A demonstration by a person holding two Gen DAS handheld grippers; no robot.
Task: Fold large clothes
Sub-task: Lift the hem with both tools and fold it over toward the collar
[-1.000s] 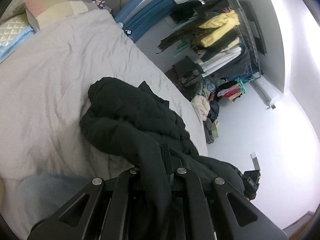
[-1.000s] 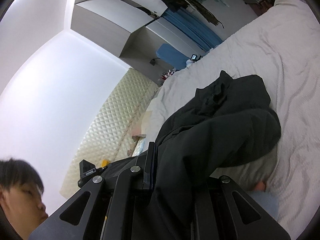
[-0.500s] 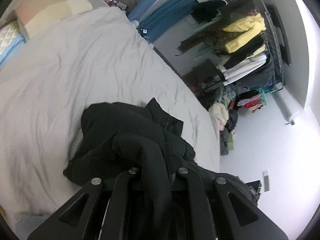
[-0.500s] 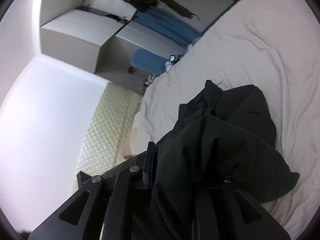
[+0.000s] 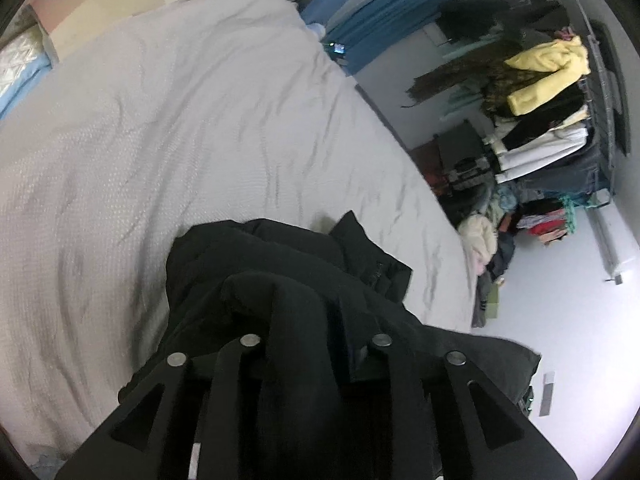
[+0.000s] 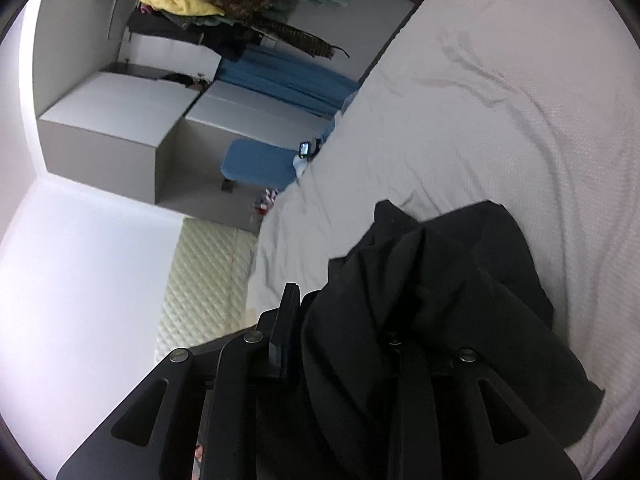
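Note:
A black garment (image 5: 280, 252) lies bunched on the grey bed cover (image 5: 160, 120), and a thick fold of it runs up over my left gripper (image 5: 308, 304). That gripper's jaws are opening with the fold still between them, and the cloth hides the fingertips. In the right wrist view the same garment (image 6: 460, 280) drapes over my right gripper (image 6: 340, 320). Those jaws are opening too, with cloth against the one finger (image 6: 289, 320) that shows. The other finger is covered.
The bed (image 6: 520, 100) stretches wide and bare beyond the heap, with pillows (image 5: 112, 0) at its head. A crowded clothes rack (image 5: 552, 92) and piles of clothes (image 5: 484, 240) stand past the bed's edge. Grey cabinets (image 6: 120, 120) and a quilted headboard (image 6: 200, 280) are on the other side.
Both grippers have come forward and down over the bed, bunching the garment into a tighter heap. Their jaws have spread apart. The person's head and the blue-clad leg have left view.

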